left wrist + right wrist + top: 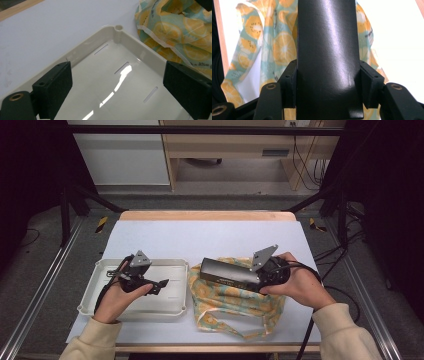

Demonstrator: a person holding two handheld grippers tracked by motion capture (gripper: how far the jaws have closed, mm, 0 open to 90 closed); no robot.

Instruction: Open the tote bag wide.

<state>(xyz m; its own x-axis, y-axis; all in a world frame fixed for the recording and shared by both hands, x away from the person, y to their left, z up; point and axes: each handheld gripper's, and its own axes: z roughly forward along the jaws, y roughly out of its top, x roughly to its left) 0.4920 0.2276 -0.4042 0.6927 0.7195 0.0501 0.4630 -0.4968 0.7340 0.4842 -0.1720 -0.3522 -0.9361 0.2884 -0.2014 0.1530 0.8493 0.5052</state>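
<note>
Black box (231, 272), long and flat, is being held clear above the fruit-print cloth bag (235, 302), which is lying crumpled toward the near right part of the table (210, 235). Right gripper (260, 275) is pinching the box at its right-hand end; in the right gripper view both jaws are pressing against the two long sides of the box (327, 57), with the bag's orange-slice pattern (279, 50) showing beneath it on either side. Box is lying roughly level, its free end pointing toward the tray.

White tray (100, 270) is sitting near the near left corner of the table, its right rim just beside the bag. Left gripper (162, 284) is hovering over the tray's interior, jaws spread wide apart and gripping nothing; in the left gripper view the slotted tray floor (112, 82) is showing between them, with the bag (175, 27) lying beyond the tray's rim. A cable is trailing from each gripper toward the near edge of the table.
</note>
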